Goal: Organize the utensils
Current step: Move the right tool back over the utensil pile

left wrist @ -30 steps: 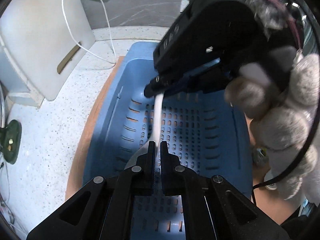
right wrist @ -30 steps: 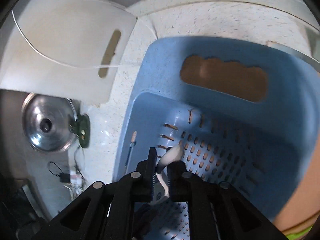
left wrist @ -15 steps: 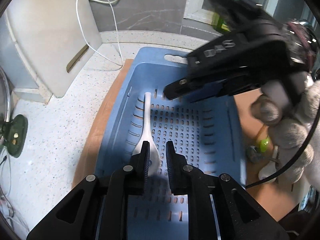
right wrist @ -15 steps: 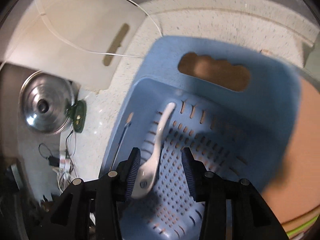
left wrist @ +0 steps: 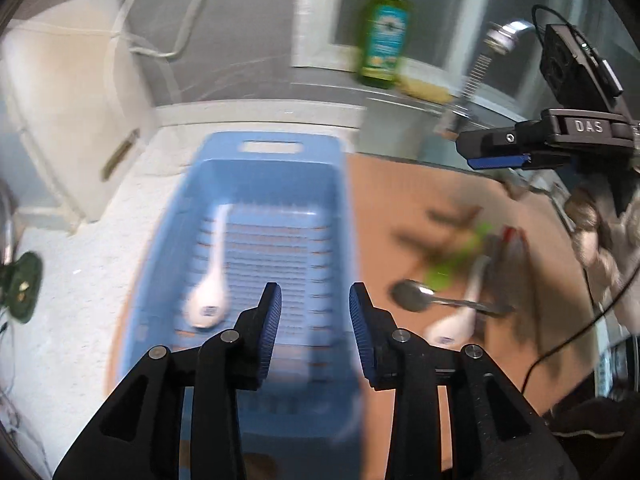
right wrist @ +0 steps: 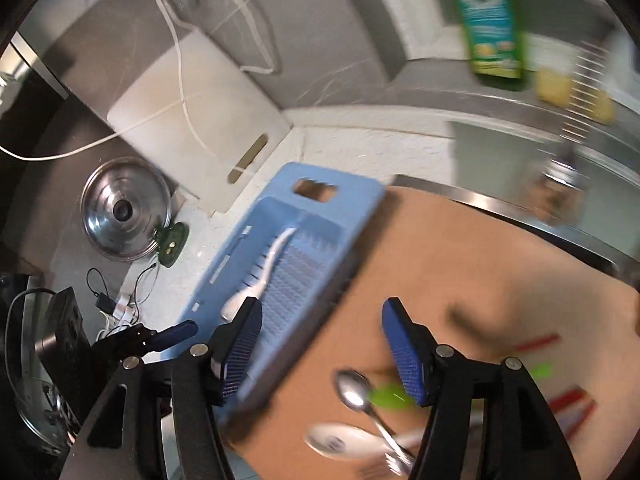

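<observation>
One white spoon (left wrist: 210, 276) lies in the blue tray (left wrist: 200, 184), left side. On the brown mat (left wrist: 400, 208) to the right: one metal spoon (left wrist: 414, 296), another white spoon (left wrist: 456, 326). Both grippers, left (left wrist: 315, 316) and right (right wrist: 322, 350), have fingers opening, nothing between them.

basket (left wrist: 192, 216): blue plastic | spoon (right wrist: 354, 390): shiny metal | lid (right wrist: 124, 214): polished steel

Grey wall (left wrist: 248, 40), speckled white counter (left wrist: 80, 280)

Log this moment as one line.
left tongs: opening, empty | right tongs: opening, empty | white spoon: in blue basket | metal spoon: on board
</observation>
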Demonstrator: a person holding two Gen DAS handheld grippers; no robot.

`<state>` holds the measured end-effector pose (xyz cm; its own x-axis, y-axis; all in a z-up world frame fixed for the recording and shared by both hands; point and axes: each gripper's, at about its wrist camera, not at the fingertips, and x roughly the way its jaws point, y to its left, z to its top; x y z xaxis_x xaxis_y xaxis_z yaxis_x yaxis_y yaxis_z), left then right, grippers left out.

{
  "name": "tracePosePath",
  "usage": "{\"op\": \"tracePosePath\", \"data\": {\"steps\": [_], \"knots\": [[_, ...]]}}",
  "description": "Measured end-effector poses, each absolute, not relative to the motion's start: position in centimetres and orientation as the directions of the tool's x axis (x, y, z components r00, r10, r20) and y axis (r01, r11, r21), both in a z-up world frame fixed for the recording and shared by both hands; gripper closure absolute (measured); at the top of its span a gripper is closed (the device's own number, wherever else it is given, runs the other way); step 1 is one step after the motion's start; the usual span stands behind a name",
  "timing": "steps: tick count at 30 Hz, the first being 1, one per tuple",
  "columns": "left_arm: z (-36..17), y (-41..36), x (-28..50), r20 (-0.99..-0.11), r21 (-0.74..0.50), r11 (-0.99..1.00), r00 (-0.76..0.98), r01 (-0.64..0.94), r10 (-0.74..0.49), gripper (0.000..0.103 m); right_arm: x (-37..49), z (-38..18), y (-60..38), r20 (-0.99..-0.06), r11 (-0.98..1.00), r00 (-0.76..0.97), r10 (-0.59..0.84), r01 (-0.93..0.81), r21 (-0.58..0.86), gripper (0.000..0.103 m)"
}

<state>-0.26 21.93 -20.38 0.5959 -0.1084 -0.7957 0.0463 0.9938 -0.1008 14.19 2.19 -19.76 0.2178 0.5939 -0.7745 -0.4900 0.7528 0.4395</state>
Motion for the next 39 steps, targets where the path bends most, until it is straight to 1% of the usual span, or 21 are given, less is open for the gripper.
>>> {"op": "tracePosePath", "data": {"steps": [4,7,10,14,21,23,24,26,27,32,33,34,35,39], "knots": [[-20.1,17.6,-0.4,-0.804,-0.075,0.982,0.572,0.174,-0.163,0.069,13.3,-20.0,-3.5,-0.777,0.786,0.253,0.577,-0.43,0.444,0.044],[-20.3,15.2,-0.5,-0.809,-0.102,0.963,0.543,0.249,-0.226,0.069,12.3,-20.6,-7.4,-0.777,0.801,0.265,0.571,-0.387,0.456,0.044],[-21.1,13.5,-0.4,-0.826,-0.102,0.951,0.509,0.292,-0.244,0.069,11.3,-21.4,-10.0,-0.781,0.809,0.26,0.568,-0.35,0.472,0.04],[-21.9,12.1,0.1,-0.847,-0.087,0.945,0.475,0.315,-0.237,0.069,10.0,-22.0,-11.5,-0.802,0.833,0.263,0.536,-0.321,0.451,0.04],[-22.5,12.0,2.5,-0.874,-0.021,0.939,0.449,0.342,-0.183,0.069,9.0,-23.5,-12.7,-0.787,0.813,0.222,0.576,-0.253,0.524,0.04],[-23.0,12.1,3.6,-0.885,-0.025,0.932,0.425,0.362,-0.189,0.069,8.6,-24.0,-12.5,-0.78,0.801,0.199,0.593,-0.24,0.548,0.04],[-23.2,12.2,4.1,-0.89,-0.038,0.932,0.412,0.361,-0.196,0.069,8.4,-24.4,-12.4,-0.774,0.792,0.184,0.606,-0.232,0.564,0.041],[-23.7,12.3,5.3,-0.899,-0.058,0.931,0.387,0.359,-0.206,0.069,8.0,-24.9,-11.9,-0.768,0.78,0.16,0.621,-0.225,0.584,0.051],[-23.9,12.3,5.8,-0.902,-0.066,0.931,0.378,0.36,-0.21,0.069,7.6,-25.2,-11.6,-0.767,0.776,0.147,0.625,-0.225,0.589,0.053],[-25.0,11.8,8.4,-0.926,-0.075,0.933,0.322,0.352,-0.196,0.07,6.1,-27.1,-9.3,-0.763,0.753,0.059,0.643,-0.229,0.617,0.073],[-25.2,11.6,8.7,-0.93,-0.074,0.93,0.312,0.36,-0.195,0.071,5.8,-27.5,-8.7,-0.762,0.749,0.042,0.646,-0.229,0.622,0.073],[-25.4,11.4,8.9,-0.934,-0.068,0.927,0.304,0.37,-0.189,0.077,5.6,-27.8,-8.3,-0.76,0.745,0.03,0.649,-0.231,0.626,0.074],[-25.6,11.2,9.1,-0.938,-0.063,0.924,0.294,0.377,-0.184,0.079,5.4,-28.2,-7.7,-0.76,0.741,0.016,0.65,-0.235,0.629,0.076],[-25.9,10.6,8.6,-0.941,-0.108,0.906,0.253,0.408,-0.226,0.079,5.3,-29.6,-6.6,-0.752,0.733,-0.017,0.659,-0.209,0.647,0.077]]}}
